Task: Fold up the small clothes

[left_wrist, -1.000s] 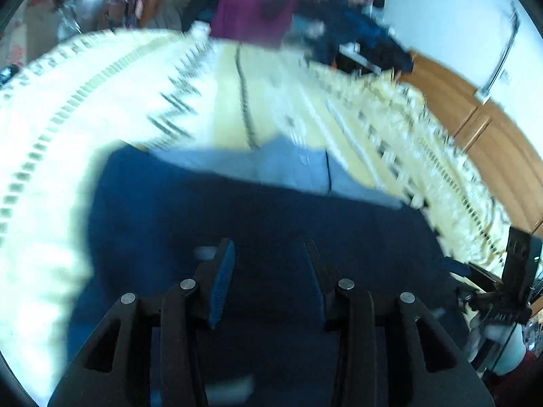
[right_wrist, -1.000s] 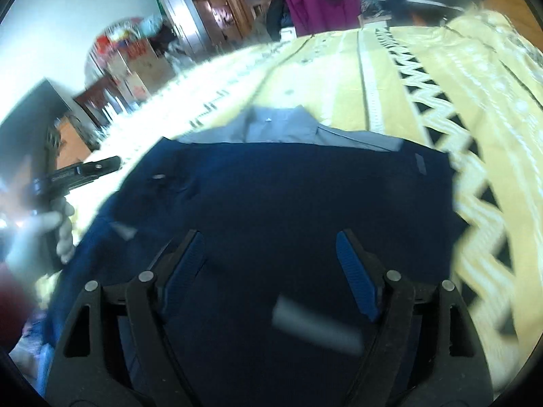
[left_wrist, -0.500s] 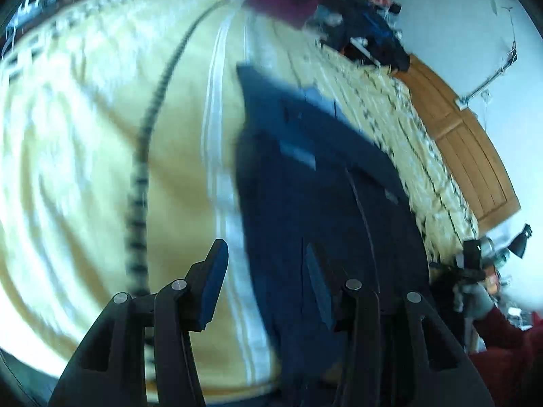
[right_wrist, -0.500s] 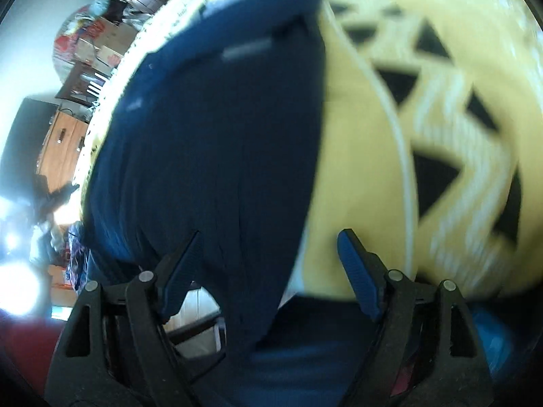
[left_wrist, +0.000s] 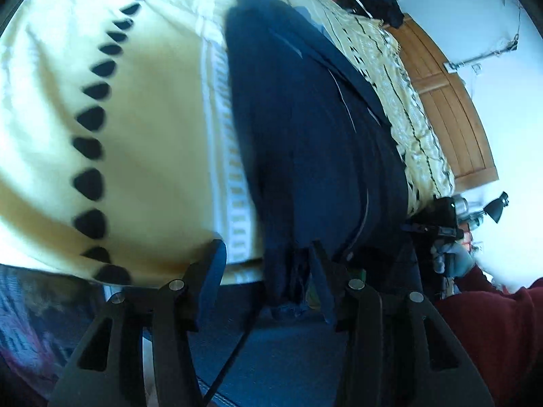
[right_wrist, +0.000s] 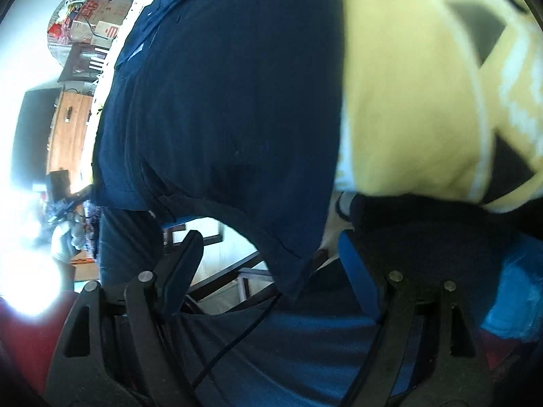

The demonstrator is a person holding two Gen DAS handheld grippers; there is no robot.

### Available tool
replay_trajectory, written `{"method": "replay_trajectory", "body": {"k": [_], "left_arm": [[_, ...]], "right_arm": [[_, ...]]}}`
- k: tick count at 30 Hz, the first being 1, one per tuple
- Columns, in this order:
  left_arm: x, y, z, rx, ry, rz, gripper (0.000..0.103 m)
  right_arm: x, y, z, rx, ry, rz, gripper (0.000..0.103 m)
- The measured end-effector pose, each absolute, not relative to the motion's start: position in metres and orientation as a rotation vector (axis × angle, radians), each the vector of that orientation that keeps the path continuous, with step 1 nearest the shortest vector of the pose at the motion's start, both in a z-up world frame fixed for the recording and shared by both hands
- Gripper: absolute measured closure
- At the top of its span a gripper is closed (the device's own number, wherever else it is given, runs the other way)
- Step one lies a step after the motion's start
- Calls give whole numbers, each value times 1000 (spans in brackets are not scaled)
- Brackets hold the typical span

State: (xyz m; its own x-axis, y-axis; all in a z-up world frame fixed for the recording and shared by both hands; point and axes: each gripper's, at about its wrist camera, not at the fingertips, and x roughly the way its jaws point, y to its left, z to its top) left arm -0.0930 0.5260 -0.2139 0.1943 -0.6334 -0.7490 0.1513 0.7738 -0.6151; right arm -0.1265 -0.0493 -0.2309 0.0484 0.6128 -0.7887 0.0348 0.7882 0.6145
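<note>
At the near edge of the bed, both grippers now sit low, level with the hanging hem of the navy garment [left_wrist: 305, 129]; a second ago they looked down on it from above, spread flat with a grey-blue collar showing. The drop to the hem suggests the next fold starts from the bottom corners, lifted toward the collar end.

In the left wrist view the garment runs from about 12 o'clock down to 6, and its corner hangs over the bed edge between the jaws of the left gripper [left_wrist: 268, 281]. Those jaws stand well apart and grip nothing yet. In the right wrist view the garment [right_wrist: 230, 95] fills 9 to 12 o'clock, its hem drooping between the jaws of the right gripper [right_wrist: 271, 268], which are spread wide and likewise empty.

Counted: one navy garment, one yellow patterned bedspread [left_wrist: 142, 129], two grippers. The person's gloved hand [left_wrist: 456, 263] and red sleeve [left_wrist: 492, 332] show at 3 to 4 o'clock in the left view. The pile of clothes at the far end is too blurred to count.
</note>
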Motion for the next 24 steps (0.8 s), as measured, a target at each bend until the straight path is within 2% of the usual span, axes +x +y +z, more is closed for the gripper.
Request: {"method": "replay_trajectory", "body": {"k": [11,15,16,17,18,19,20,21,24], "left_arm": [[-83,503,-226,-461,1363,-587,52],[-81,497,-231,-448,1382,-587,51],[-81,498,-233,-442,1386,-585,51],[-80,498,-234,-435,1390,-579,52],[-79,496,-235,-425,1393,-571,54],[-78,493,-235,-404,1395,-569,58],[-79,487,-231,-377,1390,-573,80],[-81,482,-224,-366,1370,-592,90],[-79,492,-192,-495,1245,-630,89]], "right_arm": [[-122,-55,-238,605,1499,493,22],[-122,-44,-246,522,1534,497,22],[-121,-41,-247,501,1533,493,26],[-121,-40,-247,486,1528,487,36],[-121,-40,-246,488,1531,508,72],[-123,-36,-241,482,1519,530,94],[-125,-35,-227,498,1477,573,95],[-127,-35,-212,525,1437,614,95],[-123,-49,-156,613,1281,687,95]]}}
